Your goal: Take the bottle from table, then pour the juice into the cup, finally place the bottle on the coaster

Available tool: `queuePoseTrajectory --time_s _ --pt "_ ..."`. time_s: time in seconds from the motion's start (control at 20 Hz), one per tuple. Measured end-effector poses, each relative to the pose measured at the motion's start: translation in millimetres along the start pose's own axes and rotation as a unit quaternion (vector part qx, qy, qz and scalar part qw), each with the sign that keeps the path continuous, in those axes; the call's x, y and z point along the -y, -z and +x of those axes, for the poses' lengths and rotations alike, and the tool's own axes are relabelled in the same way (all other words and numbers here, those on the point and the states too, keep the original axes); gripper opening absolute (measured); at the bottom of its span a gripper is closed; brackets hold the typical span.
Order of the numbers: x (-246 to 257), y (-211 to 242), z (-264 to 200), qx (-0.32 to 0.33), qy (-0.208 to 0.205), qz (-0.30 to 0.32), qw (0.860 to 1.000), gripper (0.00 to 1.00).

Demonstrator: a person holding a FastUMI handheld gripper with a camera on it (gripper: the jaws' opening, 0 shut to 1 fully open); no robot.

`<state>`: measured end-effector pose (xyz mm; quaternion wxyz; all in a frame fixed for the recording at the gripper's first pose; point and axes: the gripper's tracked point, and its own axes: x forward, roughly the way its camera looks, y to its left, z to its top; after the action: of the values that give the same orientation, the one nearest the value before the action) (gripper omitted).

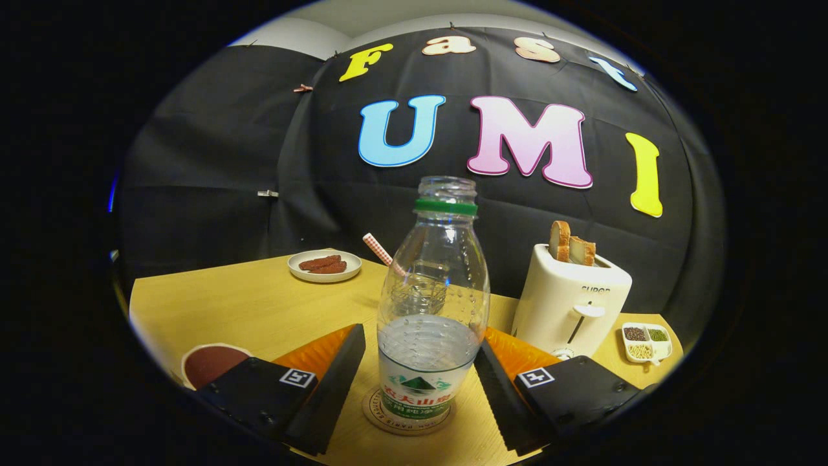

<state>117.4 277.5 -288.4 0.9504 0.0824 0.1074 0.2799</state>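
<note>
A clear plastic bottle [432,304] with a green neck ring and no cap stands upright on a round cork coaster [378,411], partly filled with clear liquid. My gripper [419,382] is open: its two black fingers stand on either side of the bottle's lower body, with gaps between pads and bottle. Behind the bottle, seen through it, is a clear cup [417,291] with a red-and-white checked straw [378,249].
A white toaster [569,304] with two bread slices stands right of the bottle. A small divided dish [645,342] of grains lies beyond it. A white plate [325,265] with sausages sits at the back left. A brown round dish [210,362] lies by the left finger.
</note>
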Motion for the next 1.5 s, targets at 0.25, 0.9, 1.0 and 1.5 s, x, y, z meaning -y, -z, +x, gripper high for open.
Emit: queuePoseTrajectory --time_s 0.25,0.9,1.0,1.5 --pt "7 -19 -26 0.009 0.007 -0.004 1.000 0.97" --pt "28 -97 -152 0.011 0.064 -0.031 0.997 0.97" --pt "33 -120 -171 0.011 0.079 -0.037 0.996 0.97" --pt "66 -211 -234 0.015 0.194 -0.068 0.978 0.97"
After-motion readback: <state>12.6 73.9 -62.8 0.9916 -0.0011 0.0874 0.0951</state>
